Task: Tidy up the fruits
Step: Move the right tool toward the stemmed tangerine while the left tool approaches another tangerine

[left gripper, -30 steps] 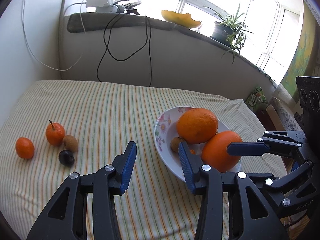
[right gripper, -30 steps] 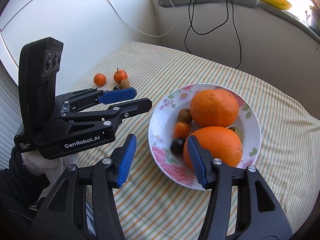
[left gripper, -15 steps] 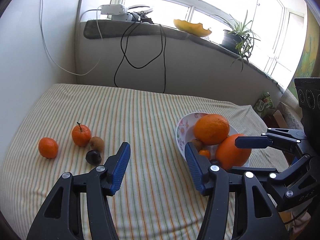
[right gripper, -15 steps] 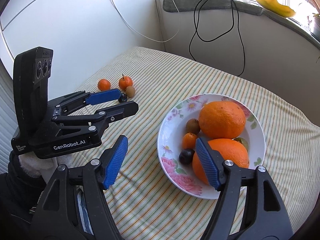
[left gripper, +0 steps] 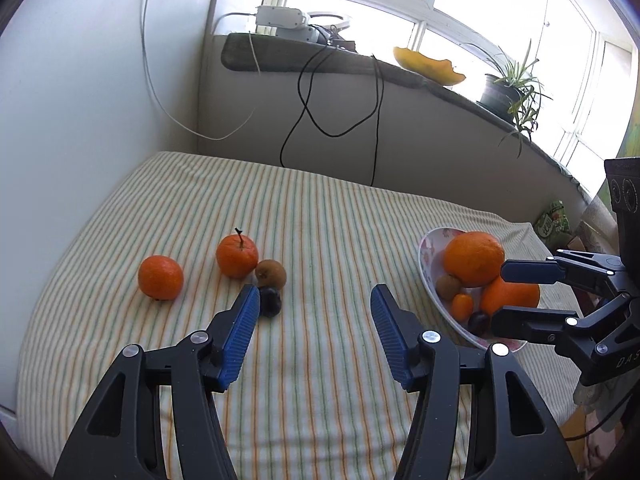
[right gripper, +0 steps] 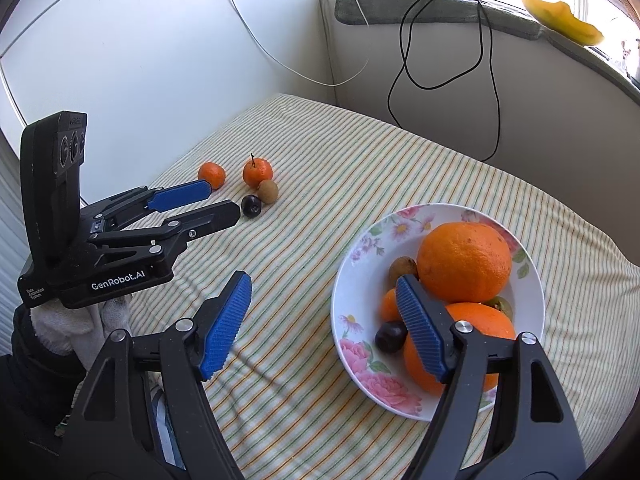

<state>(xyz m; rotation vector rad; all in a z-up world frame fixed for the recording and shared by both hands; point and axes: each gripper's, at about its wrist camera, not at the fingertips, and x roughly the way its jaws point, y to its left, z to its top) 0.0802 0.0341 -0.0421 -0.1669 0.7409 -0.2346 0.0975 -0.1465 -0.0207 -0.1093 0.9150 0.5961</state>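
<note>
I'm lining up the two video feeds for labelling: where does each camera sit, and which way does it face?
Left wrist view: sits on the left gripper, facing the loose fruit on the striped cloth, window behind; its own open fingers show, and the right gripper at the right edge.
Right wrist view: sits on the right gripper, looking down at the plate of fruit; its open fingers show, plus the left gripper and gloved hand.
Both share the plate, two tangerines, kiwi, dark plum and windowsill cables.

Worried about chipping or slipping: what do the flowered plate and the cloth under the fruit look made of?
The flowered plate looks like glazed ceramic or porcelain: a glossy white surface with printed pink flowers, though melamine is possible. The striped cloth looks like soft woven cotton, matte, with wrinkles near the right gripper.
</note>
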